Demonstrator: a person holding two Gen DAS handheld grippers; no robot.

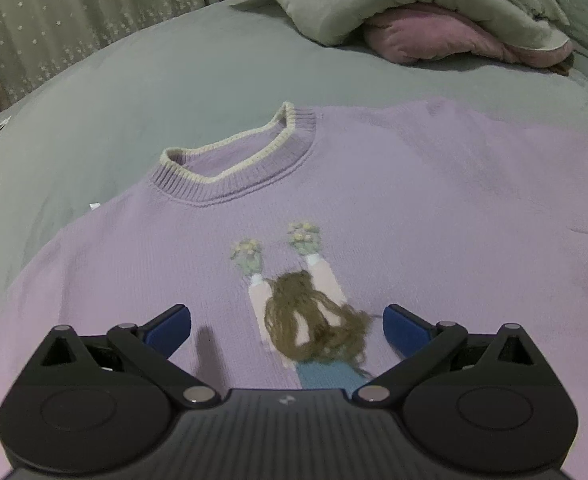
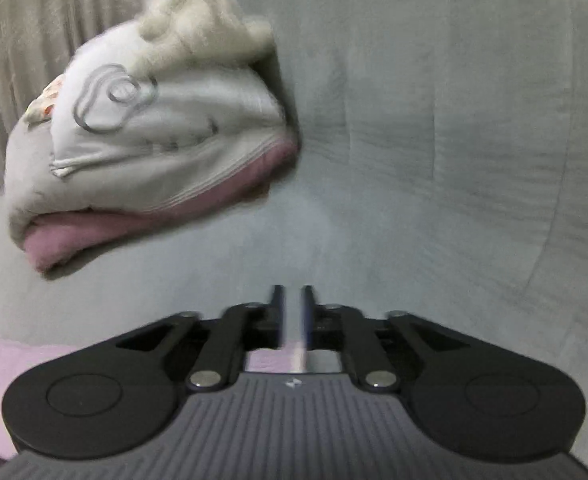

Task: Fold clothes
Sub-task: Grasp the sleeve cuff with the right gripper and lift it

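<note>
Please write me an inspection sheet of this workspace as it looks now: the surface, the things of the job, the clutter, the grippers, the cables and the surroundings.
Surface: grey-green bed cover, soft, lightly creased.
Job's things: lilac sweater lying flat, front up, cream-edged collar away from the camera, knitted girl motif on the chest; not yet folded.
Clutter: folded pile of pale and pink bedding at the far side of the bed; small white scrap beside the sweater.
Grippers: left gripper wide open above the sweater's chest, holding nothing; right gripper with fingers close together, a narrow gap between them, nothing visible in it, picture blurred.
Cables: nothing seen.
Surroundings: star-patterned curtain behind the bed.
</note>
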